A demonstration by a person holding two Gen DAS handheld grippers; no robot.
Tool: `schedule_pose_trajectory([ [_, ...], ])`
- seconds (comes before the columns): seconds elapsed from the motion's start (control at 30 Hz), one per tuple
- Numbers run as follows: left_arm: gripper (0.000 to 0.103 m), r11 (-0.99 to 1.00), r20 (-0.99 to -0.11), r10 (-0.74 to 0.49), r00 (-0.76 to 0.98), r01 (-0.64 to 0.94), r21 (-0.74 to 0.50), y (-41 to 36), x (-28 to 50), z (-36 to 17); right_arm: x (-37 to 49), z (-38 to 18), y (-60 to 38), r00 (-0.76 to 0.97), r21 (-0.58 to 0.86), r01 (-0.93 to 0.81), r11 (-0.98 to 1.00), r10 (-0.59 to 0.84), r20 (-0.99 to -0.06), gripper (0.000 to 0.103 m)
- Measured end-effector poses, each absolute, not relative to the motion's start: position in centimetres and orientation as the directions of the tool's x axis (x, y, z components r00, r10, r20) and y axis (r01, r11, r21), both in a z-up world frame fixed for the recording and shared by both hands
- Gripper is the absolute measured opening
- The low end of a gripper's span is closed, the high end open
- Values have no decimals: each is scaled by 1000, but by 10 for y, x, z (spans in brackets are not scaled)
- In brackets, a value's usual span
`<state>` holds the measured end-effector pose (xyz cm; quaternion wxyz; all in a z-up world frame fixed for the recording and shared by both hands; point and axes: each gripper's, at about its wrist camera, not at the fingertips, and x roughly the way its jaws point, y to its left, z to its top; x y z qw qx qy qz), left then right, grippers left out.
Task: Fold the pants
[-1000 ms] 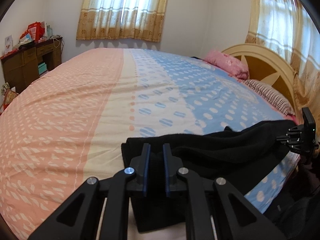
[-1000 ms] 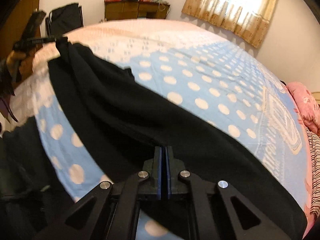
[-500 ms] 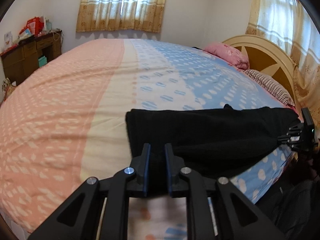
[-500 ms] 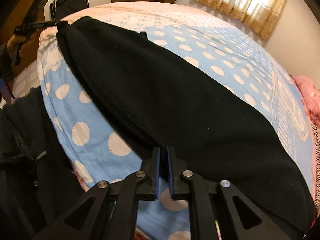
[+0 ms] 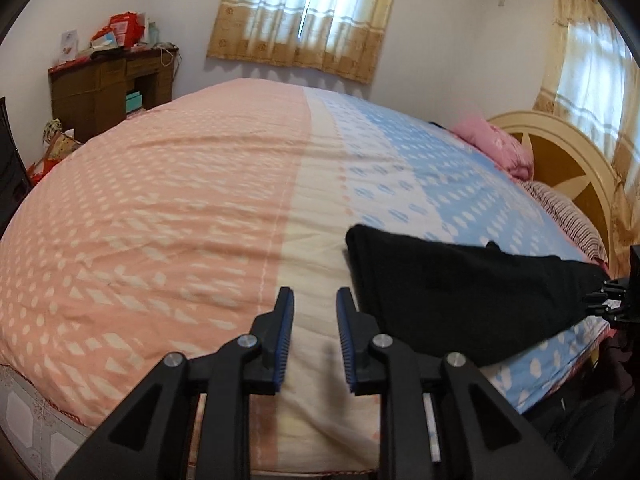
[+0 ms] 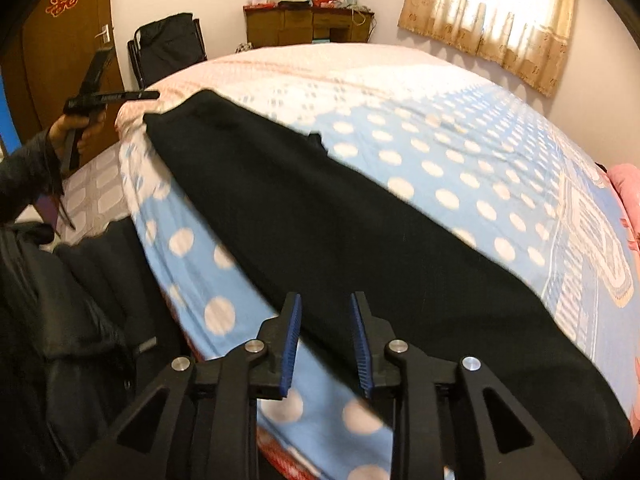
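Observation:
The black pants (image 5: 456, 292) lie flat in a long band along the near edge of the bed, also in the right wrist view (image 6: 340, 232). My left gripper (image 5: 313, 336) is open and empty, above the cream stripe just left of the pants' end. My right gripper (image 6: 325, 344) is open and empty, just off the pants' near edge over the blue dotted cover. The left gripper also shows in the right wrist view (image 6: 150, 95), by the far end of the pants. The right gripper (image 5: 606, 295) shows at the right edge of the left wrist view.
The bed (image 5: 160, 220) has a pink, cream and blue dotted cover. A pink pillow (image 5: 496, 148) and a striped pillow (image 5: 568, 216) lie by the headboard (image 5: 560, 156). A wooden desk (image 5: 108, 88) stands by the far wall. A dark chair (image 6: 168, 48) stands near the door.
Both grippers have opened and let go of the pants. The pants now lie on the bed, and the left gripper has pulled back to the left of them.

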<state>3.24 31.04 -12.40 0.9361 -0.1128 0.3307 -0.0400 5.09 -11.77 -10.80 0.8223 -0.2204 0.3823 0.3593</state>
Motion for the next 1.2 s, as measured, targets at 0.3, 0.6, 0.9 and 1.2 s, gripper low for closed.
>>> schedule_pose_trajectory([
  [0.3,24,982,-643,-176,745,85,-171,271,66,-122,103,-80,-62,425,23,-756,655,517,-743,27],
  [0.6,28,974,-711,-195,676,49,-220,279,104,-133,170,-90,-6,335,205,-723,660,593,-732,38],
  [0.9,26,930,-696,-308,648,52,-363,288,110,-137,185,-111,15,299,213,-720,661,572,-764,38],
  [1.2,29,931,-700,-299,648,37,-363,287,109,-137,189,-118,7,300,225,-698,680,563,-770,38],
])
